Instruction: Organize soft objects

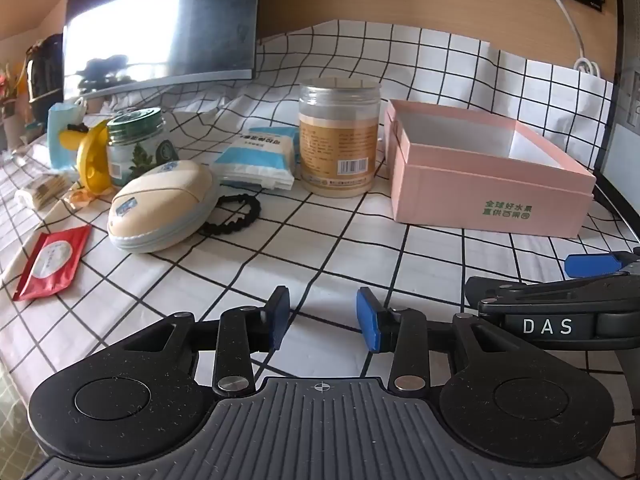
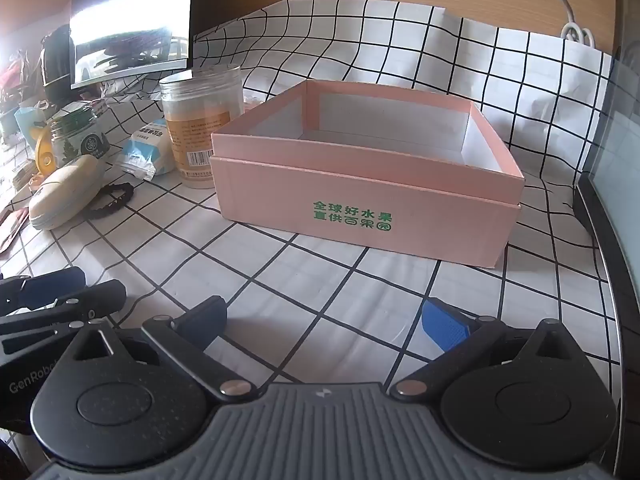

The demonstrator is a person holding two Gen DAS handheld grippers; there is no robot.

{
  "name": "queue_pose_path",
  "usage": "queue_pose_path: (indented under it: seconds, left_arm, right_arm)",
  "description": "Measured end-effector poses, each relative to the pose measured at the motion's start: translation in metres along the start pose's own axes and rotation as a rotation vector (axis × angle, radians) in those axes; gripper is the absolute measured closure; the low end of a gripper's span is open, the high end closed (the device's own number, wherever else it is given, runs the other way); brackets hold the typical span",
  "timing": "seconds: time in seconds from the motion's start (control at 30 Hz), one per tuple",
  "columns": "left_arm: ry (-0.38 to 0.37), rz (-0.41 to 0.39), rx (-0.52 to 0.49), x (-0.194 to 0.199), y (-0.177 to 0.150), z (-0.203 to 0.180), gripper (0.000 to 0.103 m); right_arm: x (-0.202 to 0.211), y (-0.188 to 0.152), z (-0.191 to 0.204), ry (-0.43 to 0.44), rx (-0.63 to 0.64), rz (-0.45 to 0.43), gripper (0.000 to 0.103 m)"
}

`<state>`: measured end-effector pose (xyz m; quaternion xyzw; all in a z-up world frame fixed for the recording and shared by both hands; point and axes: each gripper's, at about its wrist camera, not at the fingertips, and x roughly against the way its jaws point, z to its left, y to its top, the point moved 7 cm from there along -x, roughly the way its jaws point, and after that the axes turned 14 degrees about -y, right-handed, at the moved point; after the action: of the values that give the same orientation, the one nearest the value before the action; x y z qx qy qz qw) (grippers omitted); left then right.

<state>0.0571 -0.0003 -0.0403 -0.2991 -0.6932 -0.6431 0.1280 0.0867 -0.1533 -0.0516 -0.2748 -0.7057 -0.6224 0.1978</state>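
Observation:
An open pink box (image 1: 488, 184) with green print stands on the checked cloth; it fills the middle of the right wrist view (image 2: 360, 200) and looks empty. Left of it lie a cream oval pouch (image 1: 160, 208), a black hair tie (image 1: 234, 214), a blue-white tissue pack (image 1: 256, 158) and a red wipes pack (image 1: 52, 260). My left gripper (image 1: 324, 318) is open and empty, low over the cloth in front of them. My right gripper (image 2: 324, 320) is open wide and empty, in front of the box. Its blue finger shows in the left wrist view (image 1: 592, 264).
A tall clear jar (image 1: 340, 136) with an orange label stands between the tissue pack and the box. A green-lidded jar (image 1: 136, 144), a yellow toy (image 1: 90, 160) and a light blue packet (image 1: 60, 136) sit at the left. A monitor (image 1: 160, 28) stands behind. A white cable (image 1: 568, 12) hangs down the wall.

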Motion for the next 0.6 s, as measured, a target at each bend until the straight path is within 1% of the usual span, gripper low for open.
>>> queue_pose_path:
  seconds: [0.6]
  left_arm:
    - [-0.003, -0.002, 0.003, 0.0001, -0.0001, -0.0004, 0.061]
  right_arm:
    - [0.0002, 0.0001, -0.0001, 0.000, 0.000, 0.000, 0.000]
